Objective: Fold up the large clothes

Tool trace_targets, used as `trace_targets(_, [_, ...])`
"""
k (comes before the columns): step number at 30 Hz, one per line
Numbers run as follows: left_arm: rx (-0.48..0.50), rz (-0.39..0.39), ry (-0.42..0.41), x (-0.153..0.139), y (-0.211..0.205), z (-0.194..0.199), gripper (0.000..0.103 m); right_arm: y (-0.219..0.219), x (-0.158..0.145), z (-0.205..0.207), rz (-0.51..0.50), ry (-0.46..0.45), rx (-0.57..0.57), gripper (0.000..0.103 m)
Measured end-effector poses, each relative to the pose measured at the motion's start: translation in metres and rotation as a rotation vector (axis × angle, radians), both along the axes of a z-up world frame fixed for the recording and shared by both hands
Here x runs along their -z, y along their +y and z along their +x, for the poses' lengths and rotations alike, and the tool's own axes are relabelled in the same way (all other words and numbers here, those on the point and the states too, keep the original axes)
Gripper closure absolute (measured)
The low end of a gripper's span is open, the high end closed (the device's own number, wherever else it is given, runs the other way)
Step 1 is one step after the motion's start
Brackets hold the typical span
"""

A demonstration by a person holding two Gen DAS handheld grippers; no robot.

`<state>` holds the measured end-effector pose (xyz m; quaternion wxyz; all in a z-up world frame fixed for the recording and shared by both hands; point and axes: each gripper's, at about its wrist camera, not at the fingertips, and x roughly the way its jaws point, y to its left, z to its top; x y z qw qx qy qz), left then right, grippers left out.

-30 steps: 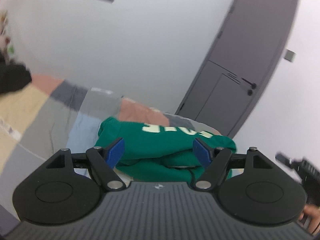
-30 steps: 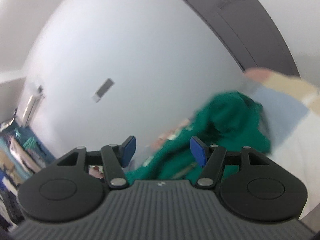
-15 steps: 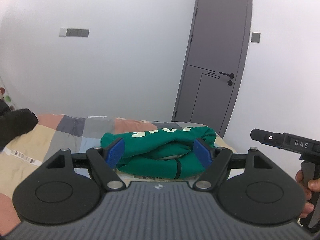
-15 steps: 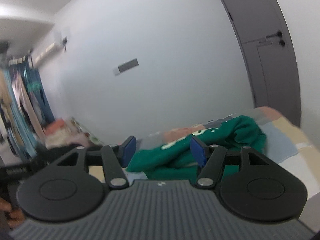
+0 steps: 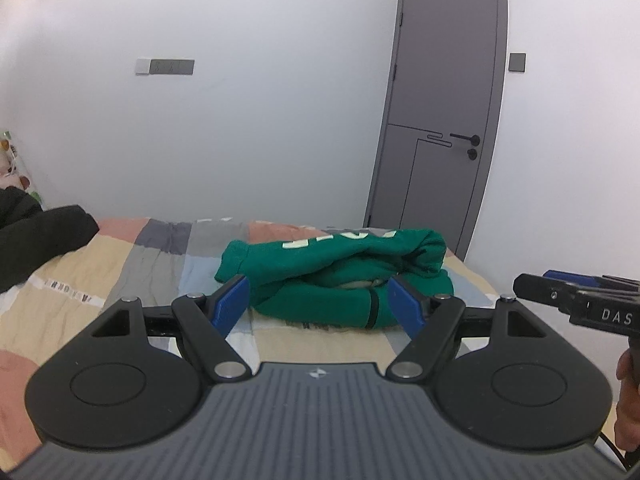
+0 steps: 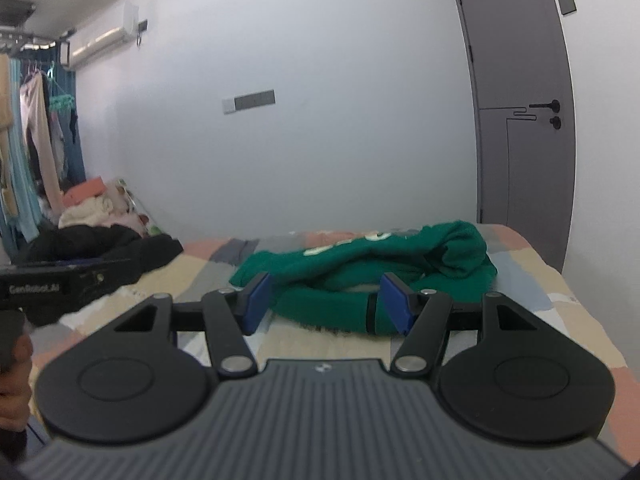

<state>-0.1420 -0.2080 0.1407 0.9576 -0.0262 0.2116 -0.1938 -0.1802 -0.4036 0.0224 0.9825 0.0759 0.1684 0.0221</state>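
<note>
A green sweatshirt [image 5: 340, 276] with pale lettering lies bunched up on the patchwork bed cover [image 5: 132, 280], toward the far end near the door. In the right wrist view the same green sweatshirt [image 6: 360, 276] sits just beyond the fingers. My left gripper [image 5: 320, 304] hangs open in front of it, nothing between its blue pads, clear of the cloth. My right gripper [image 6: 326, 302] is likewise open and empty, short of the garment. Each gripper's body shows at the edge of the other's view, held by a hand.
A black garment [image 5: 36, 244] lies on the bed at the left. A grey door [image 5: 440, 120] stands behind the bed at the right. Clothes hang on a rack [image 6: 36, 128] far left, with a pile of laundry [image 6: 96, 208] below it.
Both views have rolled from tilted to level and steadied, and the sweatshirt now sits centred ahead of both grippers. The jaws stayed open and empty.
</note>
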Motion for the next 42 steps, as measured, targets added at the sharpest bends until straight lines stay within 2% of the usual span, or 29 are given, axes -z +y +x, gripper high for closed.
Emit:
trace_targets(16, [-0.025, 0.022, 0.045, 0.029, 0.001, 0.016, 0.023, 0.015, 0.022, 0.01, -0.039, 0.076, 0.033, 0.039])
trace_targets(27, [-0.044, 0.034, 0.055, 0.033, -0.001, 0.022, 0.023, 0.01, 0.028, 0.012, -0.032, 0.098, 0.053, 0.04])
trace_targets(33, [-0.044, 0.039, 0.052, 0.031, -0.003, 0.021, 0.01, 0.009, 0.03, 0.012, -0.031, 0.11, 0.055, 0.04])
trace_targets(34, [-0.041, 0.04, 0.051, 0.03, -0.003, 0.021, 0.006, 0.009, 0.031, 0.012, -0.032, 0.11, 0.058, 0.037])
trace_targets(38, [-0.037, 0.049, 0.053, 0.029, -0.005, 0.02, 0.001, 0.008, 0.03, 0.011, -0.032, 0.097, 0.064, 0.012])
trace_targets(42, [-0.041, 0.057, 0.047, 0.027, -0.004, 0.018, 0.0, 0.007, 0.03, 0.012, -0.034, 0.102, 0.071, 0.01])
